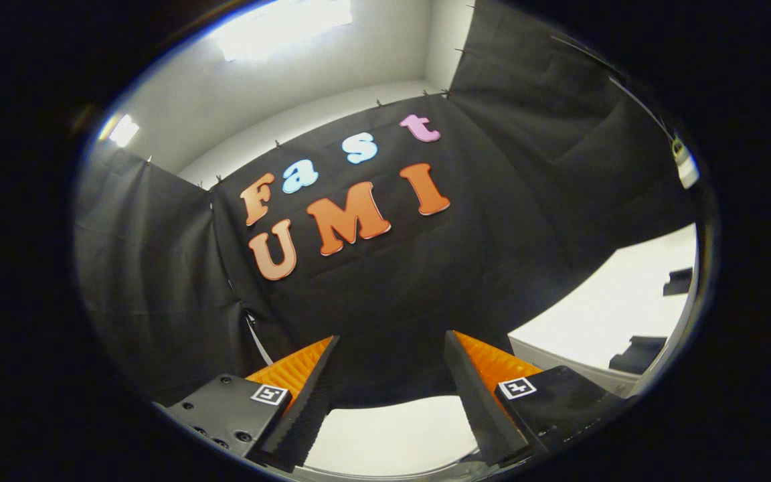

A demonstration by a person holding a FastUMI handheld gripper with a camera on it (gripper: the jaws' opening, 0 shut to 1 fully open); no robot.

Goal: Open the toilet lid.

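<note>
My gripper (391, 348) is open, its two orange-and-black ridged fingers (305, 388) spread wide with nothing between them. It is tilted and aimed up at the black cloth wall. A smooth white curved surface (392, 432), likely the toilet lid, lies just below and between the fingers, close under their bases. I cannot tell whether the fingers touch it.
A white flat surface (613, 314) stretches away to the right of the right finger, with dark objects (676, 281) on it near the far side. Black cloth walls close in ahead and on both sides. A pale ceiling with bright lights (278, 27) is above.
</note>
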